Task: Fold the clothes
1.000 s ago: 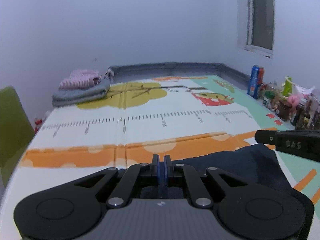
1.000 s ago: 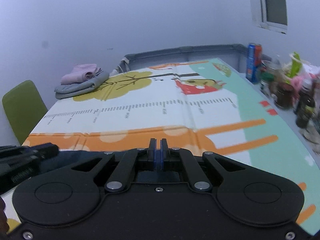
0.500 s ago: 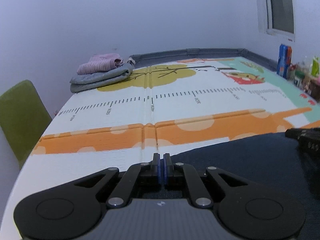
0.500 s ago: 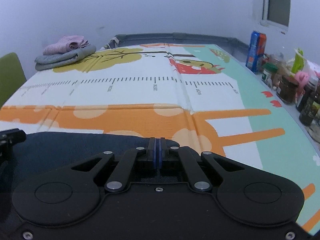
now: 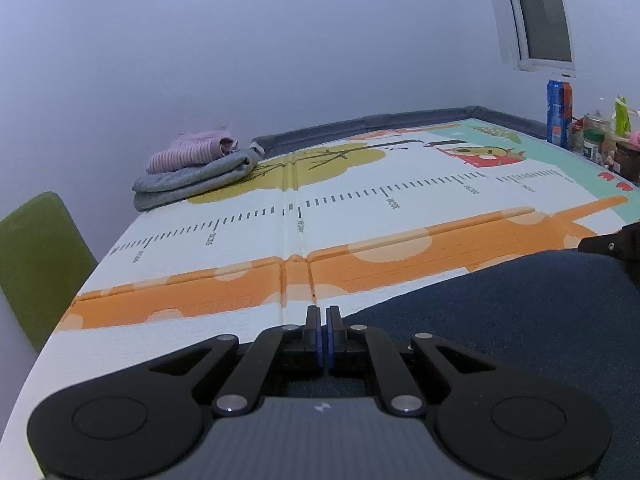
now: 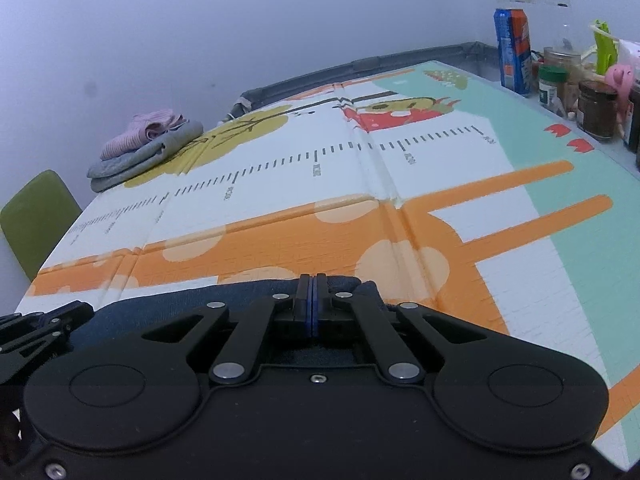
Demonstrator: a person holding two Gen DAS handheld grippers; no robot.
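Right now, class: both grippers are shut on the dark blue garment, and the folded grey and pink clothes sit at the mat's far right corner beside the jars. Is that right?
Not quite. The folded clothes sit at the mat's far left corner, away from the jars, as the right wrist view shows. Both the left gripper and the right gripper are indeed shut on the dark blue garment.

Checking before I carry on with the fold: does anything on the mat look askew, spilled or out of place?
Nothing stands out. The dark blue garment lies on the play mat under both grippers. The folded pile sits at the far corner, and the jars and can stand upright along the right edge.
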